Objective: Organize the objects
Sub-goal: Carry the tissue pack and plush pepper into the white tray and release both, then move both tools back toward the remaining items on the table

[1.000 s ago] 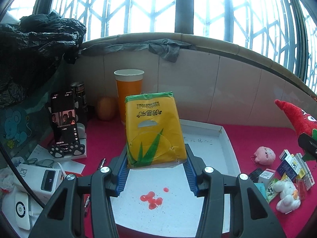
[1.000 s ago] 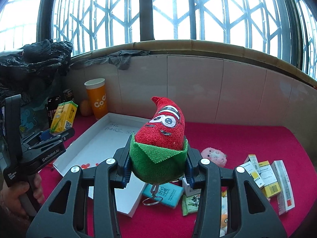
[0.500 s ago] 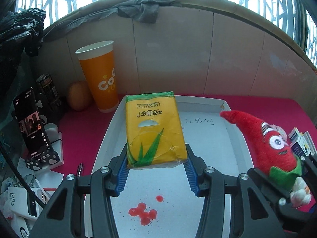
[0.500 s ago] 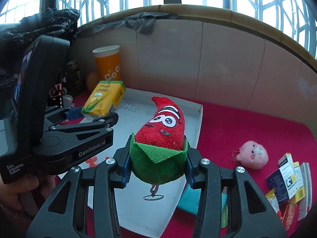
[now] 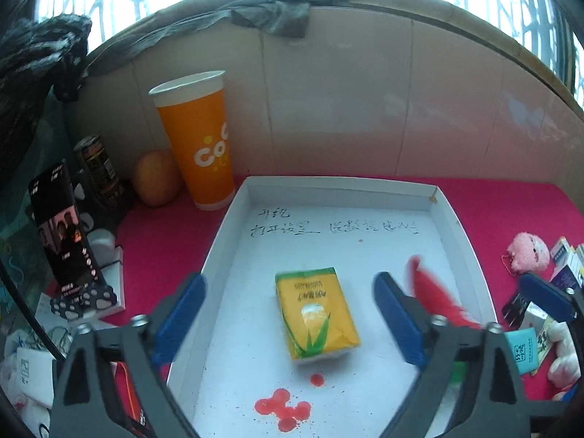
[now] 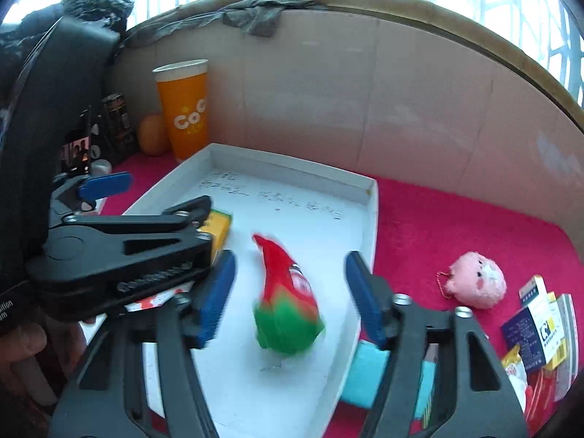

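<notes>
Both the left gripper and right gripper are spread wide, holding nothing. In the shallow white cardboard tray, handwritten at 12 o'clock, lie a yellow tissue pack and a blurred red-and-green plush chili. At 11 o'clock stands an orange paper cup lettered "Co".

Between the left tongs' blue pads, a yellow pack bore green leaves; the white tray showed red spots.

Barred window admitted bright daylight; beige tiled wall below sill; grey cloth draped over ledge; red tabletop.
</notes>
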Demonstrator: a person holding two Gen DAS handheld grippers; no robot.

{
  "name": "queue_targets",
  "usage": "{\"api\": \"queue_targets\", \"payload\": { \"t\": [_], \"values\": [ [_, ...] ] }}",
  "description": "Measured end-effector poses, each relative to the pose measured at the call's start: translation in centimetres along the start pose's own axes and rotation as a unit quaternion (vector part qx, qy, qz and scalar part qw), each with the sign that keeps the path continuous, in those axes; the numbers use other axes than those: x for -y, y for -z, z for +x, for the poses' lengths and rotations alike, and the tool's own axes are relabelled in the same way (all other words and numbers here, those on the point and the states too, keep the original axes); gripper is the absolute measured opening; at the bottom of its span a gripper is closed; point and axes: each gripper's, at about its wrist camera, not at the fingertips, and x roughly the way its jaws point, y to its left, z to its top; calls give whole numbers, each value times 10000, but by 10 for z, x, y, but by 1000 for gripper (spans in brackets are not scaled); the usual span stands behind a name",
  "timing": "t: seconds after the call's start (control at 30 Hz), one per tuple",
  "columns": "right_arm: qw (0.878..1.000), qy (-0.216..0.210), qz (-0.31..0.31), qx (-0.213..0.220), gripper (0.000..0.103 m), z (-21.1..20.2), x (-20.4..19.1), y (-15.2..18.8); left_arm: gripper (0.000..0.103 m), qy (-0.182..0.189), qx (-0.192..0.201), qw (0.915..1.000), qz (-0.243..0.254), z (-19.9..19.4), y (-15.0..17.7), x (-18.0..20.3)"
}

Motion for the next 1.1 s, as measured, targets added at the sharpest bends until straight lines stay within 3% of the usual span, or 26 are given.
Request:
{"api": "queue_targets", "payload": {
  "t": [0.07, 0.37, 0.53, 0.87, 1.1],
  "values": [
    [9998, -32, 186, 2, 85, -4, 10, 1, 103, 62, 43, 9998, -164, -5, 1, -5],
    [9991, 47, 108, 419, 91, -42, 24, 12, 103, -17, 548, 9980, -319, -43, 13, 1],
    [9980, 137, 97, 602, 95, -65, 35, 21, 103, 76, 673, 9976, -140, -64, 26, 20],
    [9935, 431, 814, 672, 95, -104, 98, 44, 103, 1033, 643, 9925, 135, -88, 49, 60],
    [9775, 985, 1719, 727, 95, -137, 177, 74, 103, 1786, 546, 9811, 513, -92, 57, 98]
  ]
}}
